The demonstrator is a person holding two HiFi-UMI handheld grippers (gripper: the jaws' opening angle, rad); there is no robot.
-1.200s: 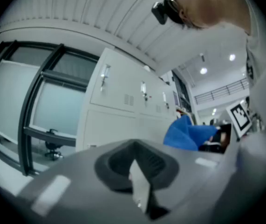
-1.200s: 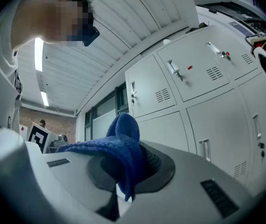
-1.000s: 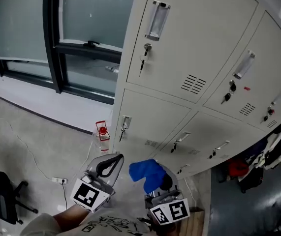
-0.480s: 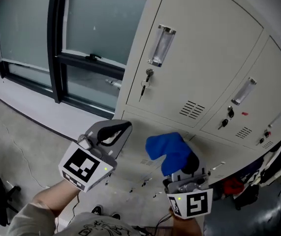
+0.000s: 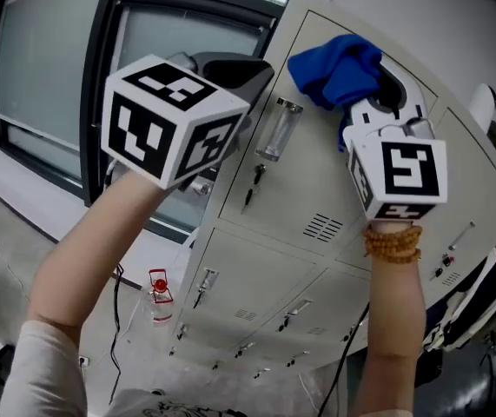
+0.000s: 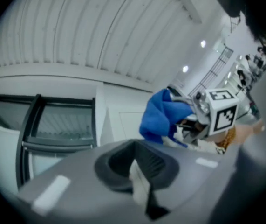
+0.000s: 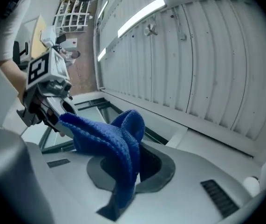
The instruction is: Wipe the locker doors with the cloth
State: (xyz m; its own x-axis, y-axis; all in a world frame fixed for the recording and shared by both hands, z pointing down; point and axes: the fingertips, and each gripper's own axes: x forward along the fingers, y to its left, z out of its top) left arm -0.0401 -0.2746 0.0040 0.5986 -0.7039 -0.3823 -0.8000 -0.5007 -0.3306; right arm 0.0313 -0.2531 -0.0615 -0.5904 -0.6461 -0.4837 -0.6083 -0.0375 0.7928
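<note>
A blue cloth (image 5: 337, 66) is bunched in my right gripper (image 5: 376, 87), which is shut on it and held up high by the top edge of the cream upper-left locker door (image 5: 317, 185). I cannot tell whether the cloth touches the door. In the right gripper view the cloth (image 7: 116, 146) drapes over the jaws of the right gripper (image 7: 129, 171). My left gripper (image 5: 234, 66) is raised to the left of the cloth, shut with nothing in it. From the left gripper (image 6: 139, 174) view, the cloth (image 6: 163, 115) hangs just ahead to the right.
The door carries a clear label holder (image 5: 278, 129) and a key in its lock (image 5: 253, 183). More locker doors (image 5: 256, 302) lie below and to the right. A dark-framed window (image 5: 48, 68) stands on the left. A red-capped bottle (image 5: 157, 292) sits on the floor.
Both grippers have risen from down by the lower doors to the top of the upper door. The right one still has the cloth in it.
</note>
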